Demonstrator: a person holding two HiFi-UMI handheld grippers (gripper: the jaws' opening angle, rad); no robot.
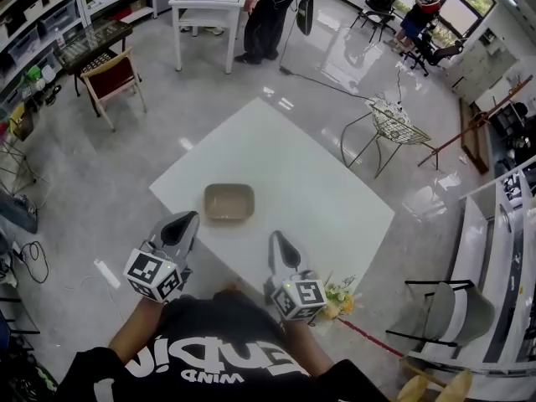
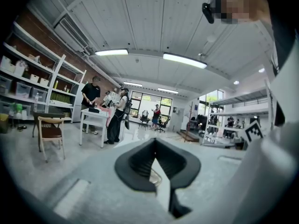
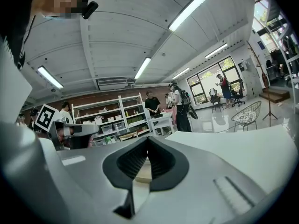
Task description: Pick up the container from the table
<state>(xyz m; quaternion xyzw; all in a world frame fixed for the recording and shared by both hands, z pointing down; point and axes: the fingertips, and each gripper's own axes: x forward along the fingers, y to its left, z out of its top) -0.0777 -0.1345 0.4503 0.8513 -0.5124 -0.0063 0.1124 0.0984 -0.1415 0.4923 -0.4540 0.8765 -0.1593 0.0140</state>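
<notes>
A shallow beige container [image 1: 229, 202] with rounded corners lies on the white square table [image 1: 335, 199], near its left corner. In the head view my left gripper [image 1: 189, 219] hovers just left of the container and nearer to me, jaws together and empty. My right gripper [image 1: 275, 239] is to the container's right and nearer to me, over the table's near edge, also pinched to a point. The left gripper view shows the left gripper [image 2: 155, 141] with its dark pads meeting. In the right gripper view a beige strip of the container [image 3: 142, 169] shows below the right gripper [image 3: 147, 140].
A wire chair [image 1: 394, 124] stands beyond the table's right corner. Farther off are a small white table [image 1: 209, 7] with a person beside it, a wooden chair [image 1: 113, 78] and shelves on the left. Flowers [image 1: 339, 296] sit by my right gripper's cube.
</notes>
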